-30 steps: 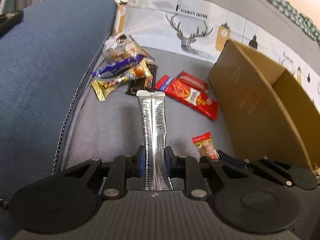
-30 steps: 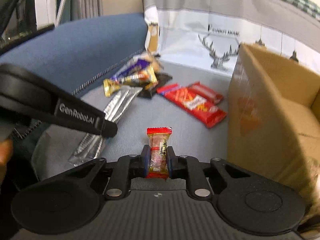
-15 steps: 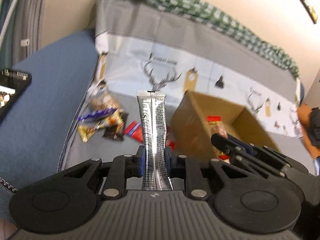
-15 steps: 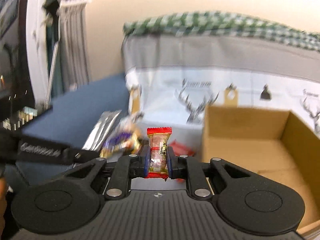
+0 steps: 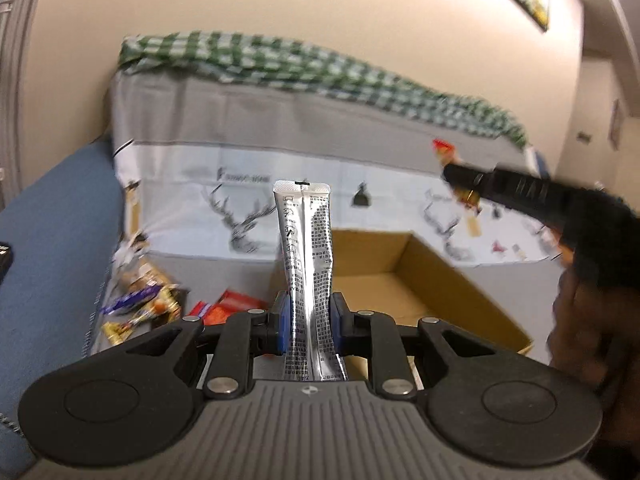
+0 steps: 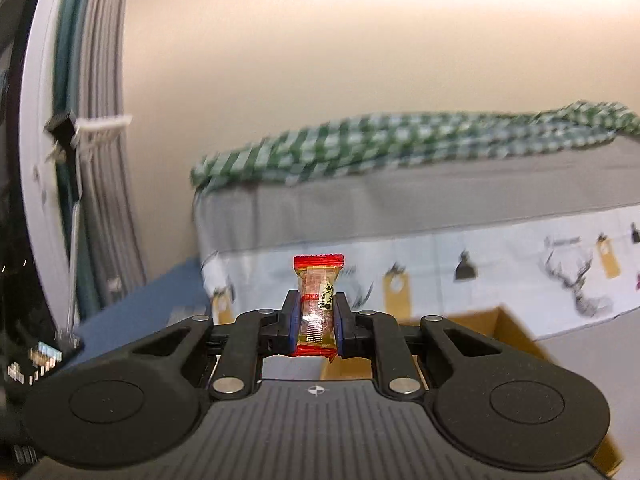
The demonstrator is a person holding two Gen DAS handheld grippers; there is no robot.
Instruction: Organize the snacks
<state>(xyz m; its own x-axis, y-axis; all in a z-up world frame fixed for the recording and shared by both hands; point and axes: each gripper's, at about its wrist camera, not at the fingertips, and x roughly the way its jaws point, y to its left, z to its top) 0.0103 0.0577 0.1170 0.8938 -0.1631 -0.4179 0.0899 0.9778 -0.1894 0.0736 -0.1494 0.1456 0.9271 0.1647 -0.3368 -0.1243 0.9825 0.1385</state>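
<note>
Left gripper (image 5: 307, 322): both blue pads are pressed against the sides of a long silver foil sachet (image 5: 305, 240). The sachet stands upright between the pads, and its sealed top edge rises well above them. Right gripper (image 6: 317, 320): closed to a narrow gap on a small red-edged candy packet (image 6: 318, 304), which stands upright with its crimped red top just above the pads. In the left wrist view the right gripper (image 5: 460, 184) appears as a dark arm at the right, raised above the cardboard box (image 5: 448, 280), with the red candy packet (image 5: 444, 148) at its tip; the holding hand (image 5: 580, 320) shows blurred at the right edge.

The cardboard box sits open-topped on the grey cushion (image 5: 224, 276), beyond and to the right of the left gripper. Its interior floor is visible and brown. In the right wrist view only a corner of the box (image 6: 480, 320) shows, low behind the fingers.

Loose snacks (image 5: 140, 300) lie in a group on the cushion at the far left, beside the blue armrest (image 5: 48, 248). Red flat packets (image 5: 232, 304) lie between that group and the box. A deer-print cover (image 5: 240, 216) hangs behind, with a green checked cloth (image 5: 280, 64) along its top.
</note>
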